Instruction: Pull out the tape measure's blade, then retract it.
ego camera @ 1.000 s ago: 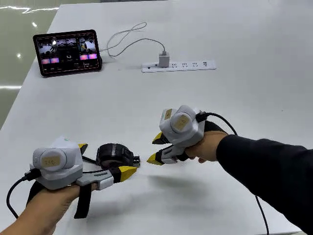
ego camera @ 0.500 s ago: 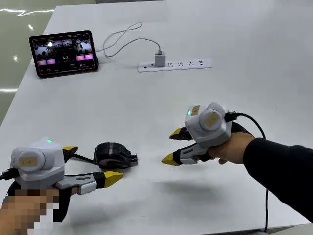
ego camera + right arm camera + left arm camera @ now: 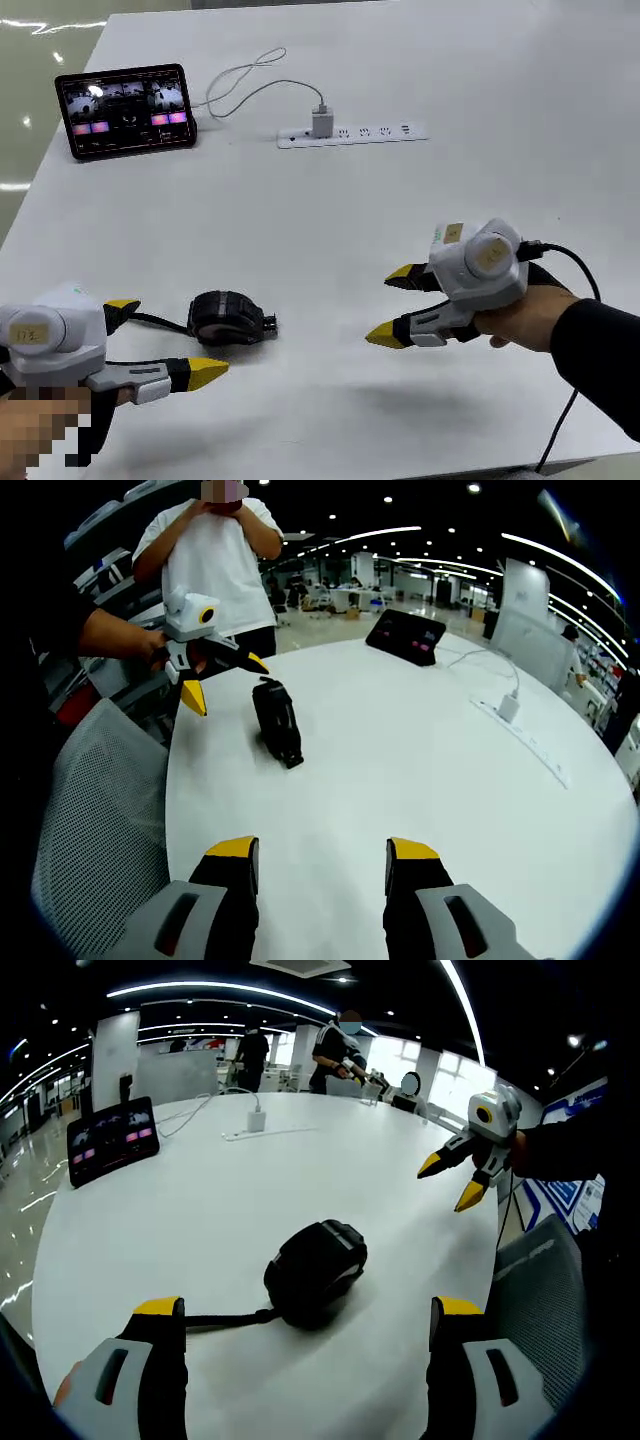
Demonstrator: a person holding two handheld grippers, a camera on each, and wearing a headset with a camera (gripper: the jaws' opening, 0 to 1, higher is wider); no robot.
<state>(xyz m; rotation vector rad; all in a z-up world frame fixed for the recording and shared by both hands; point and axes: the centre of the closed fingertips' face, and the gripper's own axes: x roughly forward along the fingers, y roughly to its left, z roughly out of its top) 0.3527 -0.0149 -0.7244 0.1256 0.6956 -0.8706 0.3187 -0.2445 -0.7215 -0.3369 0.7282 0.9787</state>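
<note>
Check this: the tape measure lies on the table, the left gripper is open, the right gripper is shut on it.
Wrong on the right gripper: the head view shows it open, apart from the tape measure. The rest holds: tape measure on the table, left gripper open.

Tape measure (image 3: 228, 318) black; table (image 3: 330, 220) white; left gripper (image 3: 166, 337) and right gripper (image 3: 391, 305) grey, yellow-tipped; tablet (image 3: 127, 108) beyond the tape measure, black frame, pink patches

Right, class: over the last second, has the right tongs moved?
Yes. The right tongs have drawn rightward, away from the black round tape measure, which lies where it lay, below the white power strip.
</note>
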